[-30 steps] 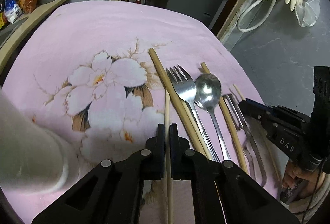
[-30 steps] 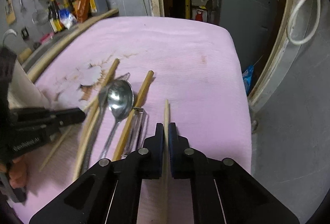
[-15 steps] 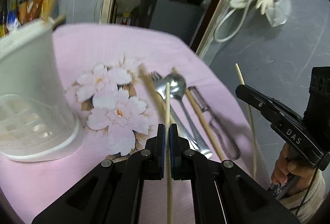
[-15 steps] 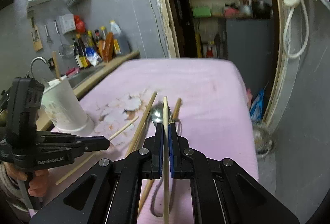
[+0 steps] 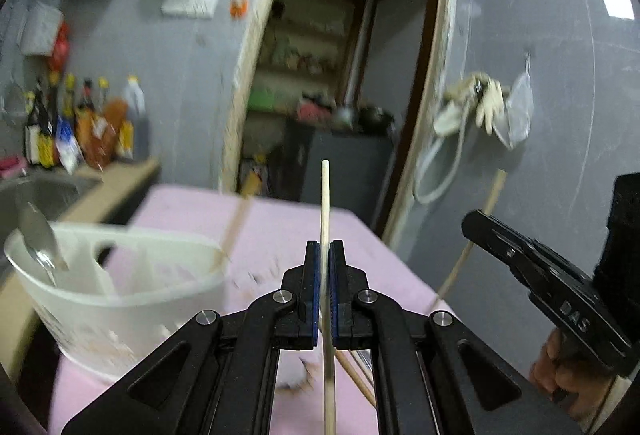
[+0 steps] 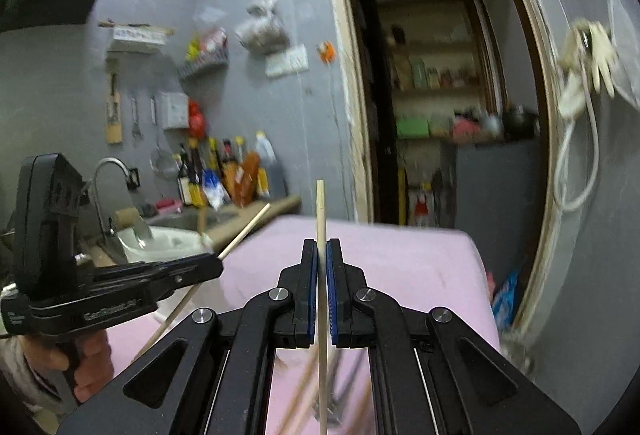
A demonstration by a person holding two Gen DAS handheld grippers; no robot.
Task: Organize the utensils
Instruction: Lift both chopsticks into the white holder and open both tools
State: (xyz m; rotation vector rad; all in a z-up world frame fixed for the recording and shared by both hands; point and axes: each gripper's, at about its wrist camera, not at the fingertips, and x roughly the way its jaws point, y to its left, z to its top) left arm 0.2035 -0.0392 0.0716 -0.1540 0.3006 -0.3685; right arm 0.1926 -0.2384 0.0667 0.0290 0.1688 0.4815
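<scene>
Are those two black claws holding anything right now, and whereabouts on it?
Yes. The left gripper pinches one thin wooden chopstick partway along its length; the right gripper pinches another chopstick likewise. Both tips stick out forward.

Holder (image 5: 116, 299) stands on the table (image 5: 280, 231) at left, a spoon (image 5: 38, 239) in it. Bottles (image 5: 80, 131) line the counter behind; doorway (image 5: 340, 75) beyond the table.

Two pale wooden chopsticks (image 5: 325, 203) (image 6: 320, 219), each upright in a grip.
</scene>
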